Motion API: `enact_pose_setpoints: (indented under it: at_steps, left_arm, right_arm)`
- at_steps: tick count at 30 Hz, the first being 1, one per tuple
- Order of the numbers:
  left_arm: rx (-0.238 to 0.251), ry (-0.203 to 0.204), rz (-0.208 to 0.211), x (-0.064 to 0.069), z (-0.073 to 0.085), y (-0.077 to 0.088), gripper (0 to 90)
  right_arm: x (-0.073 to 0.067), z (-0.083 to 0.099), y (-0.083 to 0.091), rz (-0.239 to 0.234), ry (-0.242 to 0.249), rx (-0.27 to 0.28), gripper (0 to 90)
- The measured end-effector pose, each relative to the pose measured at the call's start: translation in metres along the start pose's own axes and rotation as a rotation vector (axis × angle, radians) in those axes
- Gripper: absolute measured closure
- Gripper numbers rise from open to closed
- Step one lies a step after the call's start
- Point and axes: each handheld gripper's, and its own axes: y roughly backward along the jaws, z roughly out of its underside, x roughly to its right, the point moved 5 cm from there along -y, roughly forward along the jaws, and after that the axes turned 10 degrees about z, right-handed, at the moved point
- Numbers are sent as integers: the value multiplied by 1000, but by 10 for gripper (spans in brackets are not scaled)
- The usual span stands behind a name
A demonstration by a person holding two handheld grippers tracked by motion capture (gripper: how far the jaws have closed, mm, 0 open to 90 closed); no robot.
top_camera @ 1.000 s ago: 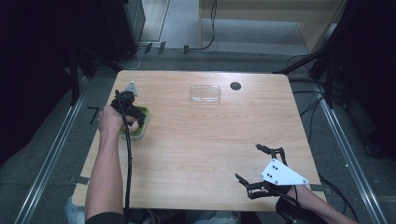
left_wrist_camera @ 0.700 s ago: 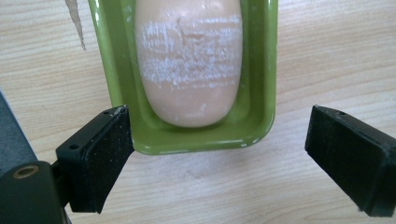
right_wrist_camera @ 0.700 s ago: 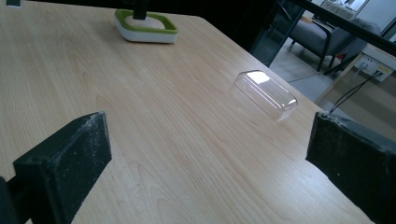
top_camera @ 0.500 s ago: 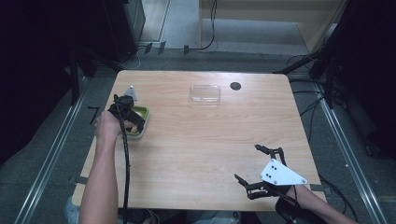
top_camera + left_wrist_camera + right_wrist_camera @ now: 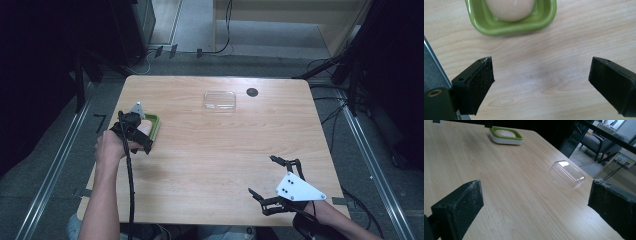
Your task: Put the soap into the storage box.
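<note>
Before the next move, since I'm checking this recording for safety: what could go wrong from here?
1. The left hand-held gripper, jaws open with nothing between them, sits right beside the green dish; a careless move could knock it and jolt the pale soap inside.
2. The dish sits near the left edge of the table, so a shove might send it off.
3. The left hand-held gripper's cable trails over the table's near edge and might snag.
</note>
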Motion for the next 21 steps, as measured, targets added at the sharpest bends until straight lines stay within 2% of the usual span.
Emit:
enact_pose_setpoints:
  at_steps: [4,13,21]
  left_arm:
    - [-1,-4,9,3,16,-3,64]
    - [1,-27,-4,13,34,-8,61]
    - [-32,-67,0,28,56,-29,46]
  right_arm:
    - [-1,-1,-1,-7,5,2,0]
    - [-1,-1,-1,-3,8,8,0]
    - [-1,0,0,-1,10,5,0]
